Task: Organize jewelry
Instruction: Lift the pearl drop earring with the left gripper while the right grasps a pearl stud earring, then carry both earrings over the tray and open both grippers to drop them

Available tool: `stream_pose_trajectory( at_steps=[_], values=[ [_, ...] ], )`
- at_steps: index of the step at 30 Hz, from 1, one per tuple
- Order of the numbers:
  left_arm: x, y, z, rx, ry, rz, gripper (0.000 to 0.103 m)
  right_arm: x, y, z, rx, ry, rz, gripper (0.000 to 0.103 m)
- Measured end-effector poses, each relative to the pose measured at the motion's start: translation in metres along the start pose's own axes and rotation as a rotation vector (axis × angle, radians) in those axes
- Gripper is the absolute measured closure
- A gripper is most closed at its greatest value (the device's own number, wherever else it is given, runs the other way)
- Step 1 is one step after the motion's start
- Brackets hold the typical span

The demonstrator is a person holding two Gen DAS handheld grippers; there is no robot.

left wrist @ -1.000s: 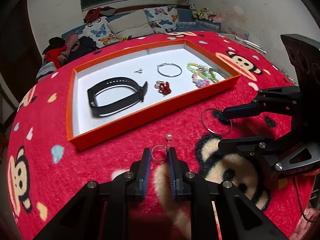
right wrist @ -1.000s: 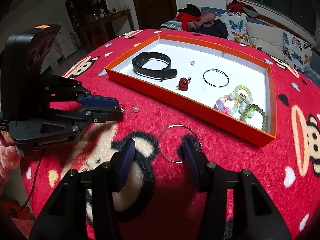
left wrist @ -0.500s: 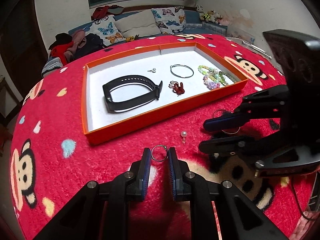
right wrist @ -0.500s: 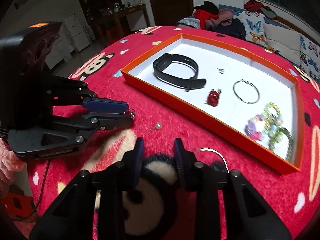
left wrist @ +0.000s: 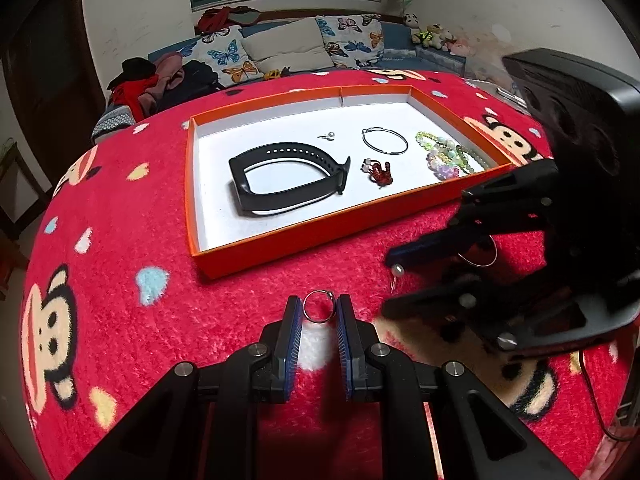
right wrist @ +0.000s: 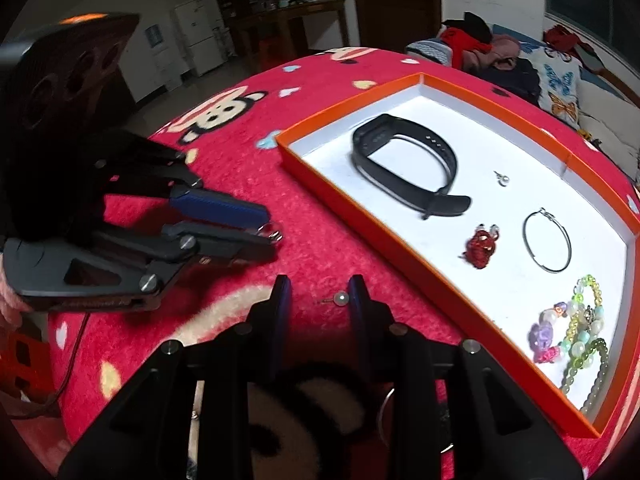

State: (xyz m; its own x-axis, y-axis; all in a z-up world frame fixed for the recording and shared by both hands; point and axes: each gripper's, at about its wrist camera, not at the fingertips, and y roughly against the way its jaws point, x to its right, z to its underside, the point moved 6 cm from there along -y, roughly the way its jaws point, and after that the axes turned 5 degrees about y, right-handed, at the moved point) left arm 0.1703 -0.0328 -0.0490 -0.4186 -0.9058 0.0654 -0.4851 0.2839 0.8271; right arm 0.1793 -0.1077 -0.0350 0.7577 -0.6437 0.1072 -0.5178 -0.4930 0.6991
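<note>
**Two pieces in hand, or almost**

My left gripper (left wrist: 319, 311) held a small silver ring (left wrist: 318, 307) between its blue pads, the jaws narrow and pressed on both sides of it, above the red monkey blanket (left wrist: 120, 240) and just in front of the orange tray (left wrist: 320, 232). My right gripper (right wrist: 318, 300) was half open, with the pearl stud (right wrist: 341, 299) lying on the blanket between its fingers, close to the right one. It was not yet gripped, I believe, though the view there was a little blurred.

To do this step well, I judged I should centre the pearl between the pads before closing, because a round bead slips away easily when it is pushed from one side. The closing should be slow and low, near the blanket, so that the thin post is caught also. The ring should stay pinched while I do this.

I counted inside the tray: one black watch band (left wrist: 288, 178), one pearl stud (left wrist: 329, 136), one thin hoop (left wrist: 385, 141), one small red charm (left wrist: 378, 171), and a heap of bead bracelets (right wrist: 576, 332), perhaps three, but they overlapped too much to be sure. On the blanket, outside the tray, there were the one pearl stud and one larger wire hoop (left wrist: 478, 254), half hidden behind my right gripper.
</note>
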Motion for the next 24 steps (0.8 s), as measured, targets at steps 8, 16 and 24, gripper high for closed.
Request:
stream_pose_trajectory(
  at_steps=[8,16,24],
  values=[
    [0.001,0.005,0.001,0.008,-0.003,0.003,0.085,-0.013,0.009,0.011,-0.017,0.019,0.015,0.076],
    [-0.001,0.007,-0.002,0.013,-0.002,-0.005,0.085,-0.006,0.003,0.01,-0.026,-0.02,0.074,0.094],
    [0.0,0.016,-0.023,0.058,-0.002,-0.001,0.085,0.003,0.026,0.004,0.045,-0.087,0.116,0.095]
  ],
)
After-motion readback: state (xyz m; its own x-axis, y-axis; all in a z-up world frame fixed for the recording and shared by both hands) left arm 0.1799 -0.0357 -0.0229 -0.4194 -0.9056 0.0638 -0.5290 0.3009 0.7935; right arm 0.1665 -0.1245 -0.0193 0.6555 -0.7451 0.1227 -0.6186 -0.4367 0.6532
